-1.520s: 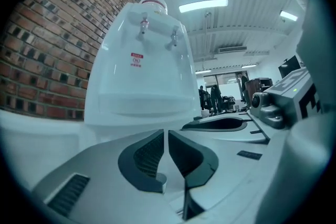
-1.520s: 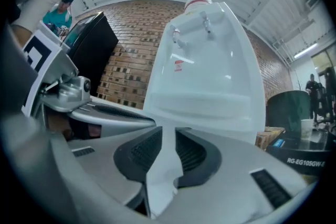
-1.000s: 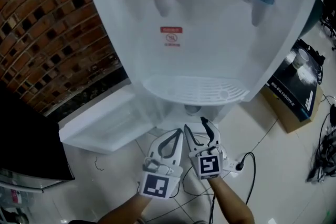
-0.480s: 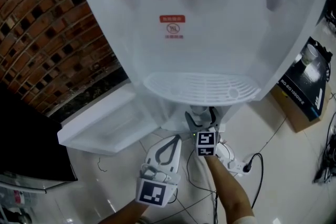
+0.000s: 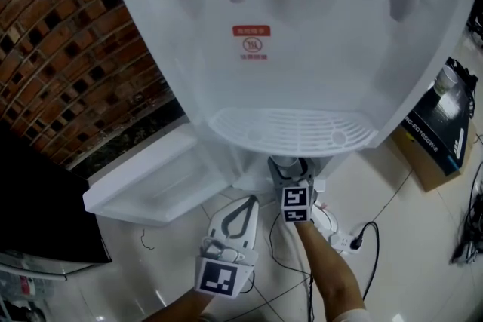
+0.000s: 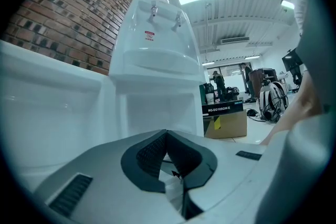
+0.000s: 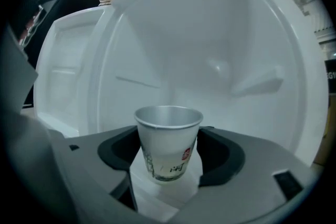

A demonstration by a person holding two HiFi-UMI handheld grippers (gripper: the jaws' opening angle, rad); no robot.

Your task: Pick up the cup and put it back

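Observation:
A paper cup [image 7: 169,141] with printed marks stands upright inside the white lower compartment of the water dispenser [image 5: 302,49]. My right gripper [image 7: 169,153] reaches in under the drip tray [image 5: 290,132]. Its jaws are closing, with the cup between them and the dark pads [image 7: 122,152] touching its sides. In the head view the right gripper [image 5: 290,170] is half hidden under the tray and only the cup's rim [image 5: 284,161] shows. My left gripper [image 5: 243,203] hangs lower left of it above the floor, shut and empty, seen in its own view with the left gripper [image 6: 168,153] tips together.
The compartment door [image 5: 151,181] lies open to the left. A cardboard box [image 5: 441,139] stands at the right, with a power strip and cables [image 5: 343,239] on the tiled floor. A brick wall [image 5: 68,49] and a black panel [image 5: 38,215] are at the left.
My right gripper has moved forward from beside the left one to under the drip tray, into the compartment. The left gripper has dropped back slightly.

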